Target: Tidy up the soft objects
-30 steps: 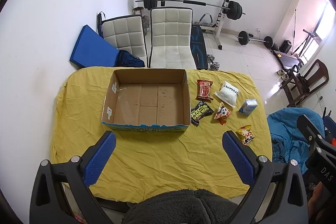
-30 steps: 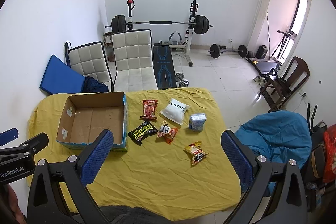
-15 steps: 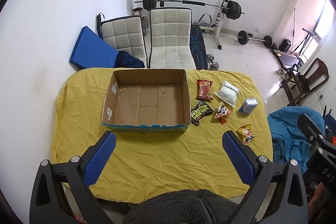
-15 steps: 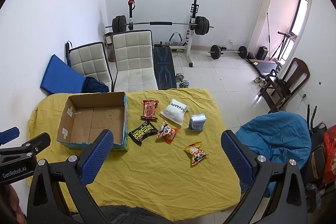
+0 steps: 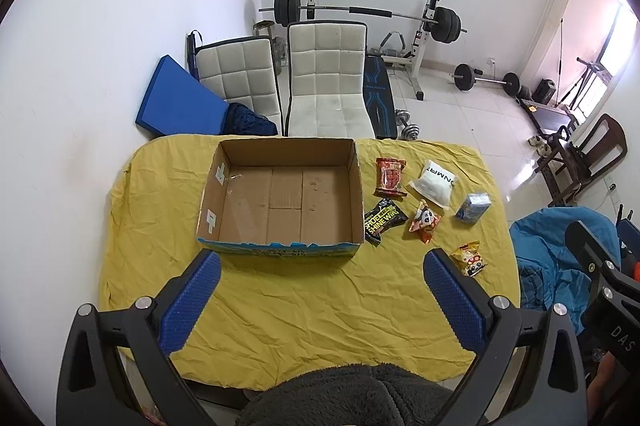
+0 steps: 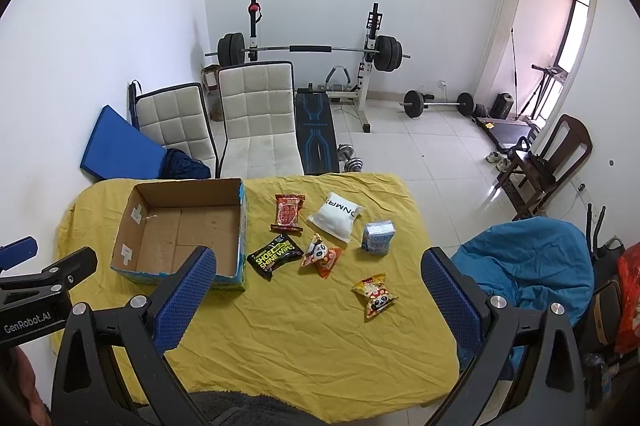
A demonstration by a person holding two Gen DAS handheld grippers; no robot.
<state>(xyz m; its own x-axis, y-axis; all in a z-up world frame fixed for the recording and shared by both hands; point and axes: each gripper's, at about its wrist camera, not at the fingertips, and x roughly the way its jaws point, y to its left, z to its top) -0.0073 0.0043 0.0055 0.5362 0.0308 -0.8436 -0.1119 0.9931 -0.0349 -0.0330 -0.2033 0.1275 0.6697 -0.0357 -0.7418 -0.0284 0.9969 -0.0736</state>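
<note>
On yellow cloth [image 6: 304, 338]: black pack [image 6: 275, 255] reads "SHOE SHINE WIPES"; left tongs [image 5: 320, 276], right tongs [image 6: 318, 272] spread wide, empty.

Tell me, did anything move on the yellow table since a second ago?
Almost nothing. Both cameras shifted only a hair. The left gripper and right gripper are open as before and hold nothing. The cardboard box is empty as before, and the six packets beside it, like the white pouch and the black wipes pack, lie where they were.
</note>
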